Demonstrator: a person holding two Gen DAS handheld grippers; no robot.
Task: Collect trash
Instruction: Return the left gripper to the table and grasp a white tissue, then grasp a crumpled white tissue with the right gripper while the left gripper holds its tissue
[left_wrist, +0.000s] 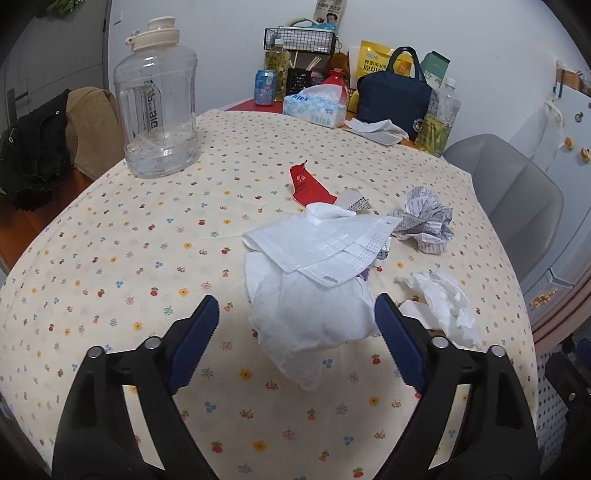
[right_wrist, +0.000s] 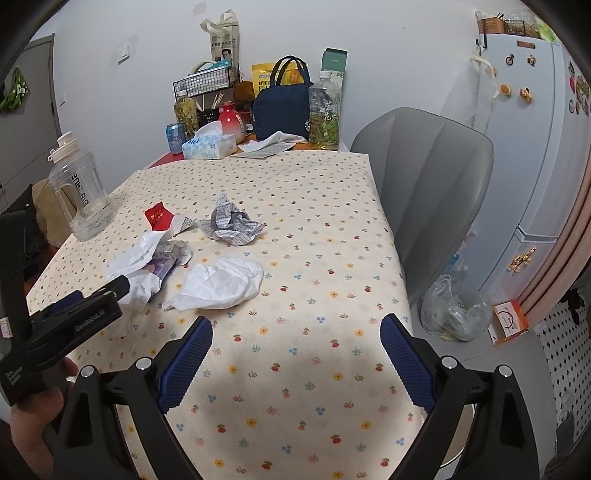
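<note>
The tablecloth (left_wrist: 147, 258) is showing cream with small red, yellow and blue flowers. On it, a white mask (left_wrist: 332, 243), a white tissue (left_wrist: 306, 317) and another white tissue (right_wrist: 221, 284) are lying pale against the print. A wrapper (left_wrist: 308, 188) is showing red, and the crumpled paper (right_wrist: 231, 223) is showing white with black print. The tissue box (right_wrist: 208, 146) is wearing blue and white. The bag (right_wrist: 282, 107) is showing navy, the chair (right_wrist: 424, 177) grey, the jug (left_wrist: 157, 107) clear with a cream lid. Both grippers' pads (left_wrist: 195, 343) are showing blue on black.
</note>
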